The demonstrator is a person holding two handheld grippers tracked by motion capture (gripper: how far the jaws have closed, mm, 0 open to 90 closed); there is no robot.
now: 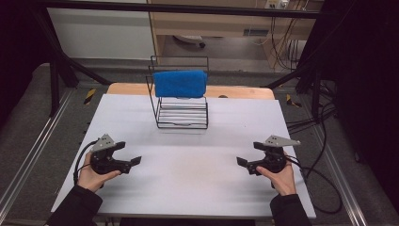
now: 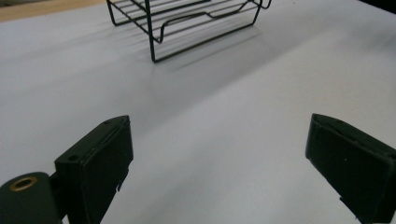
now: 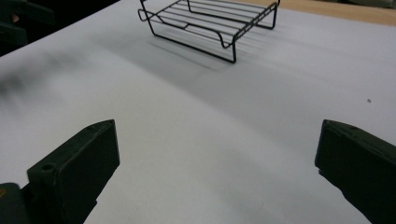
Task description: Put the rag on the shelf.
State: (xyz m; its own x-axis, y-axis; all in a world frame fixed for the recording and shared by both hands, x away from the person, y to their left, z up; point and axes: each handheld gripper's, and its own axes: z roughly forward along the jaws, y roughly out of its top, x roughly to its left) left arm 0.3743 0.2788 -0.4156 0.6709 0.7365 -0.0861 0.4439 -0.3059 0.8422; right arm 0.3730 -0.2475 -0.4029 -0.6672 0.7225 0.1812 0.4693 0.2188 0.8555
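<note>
A black wire rack (image 1: 181, 101) stands at the far middle of the white table (image 1: 188, 169). A folded blue towel (image 1: 180, 83) hangs over its upper rail. My left gripper (image 1: 129, 157) rests low at the near left, held by a hand, its jaws wide apart and empty. At the near right my right gripper (image 1: 244, 157) mirrors it, open with nothing between the jaws. In the left gripper view the gripper (image 2: 219, 158) points over bare tabletop toward the rack's base (image 2: 187, 23). The right gripper view has the right gripper (image 3: 217, 163) facing the rack (image 3: 210, 25) as well.
A wooden board edge (image 1: 244, 92) lies behind the white surface. Dark frame bars and cables (image 1: 324, 117) run along both sides. A cable loops from each gripper off the table's near corners.
</note>
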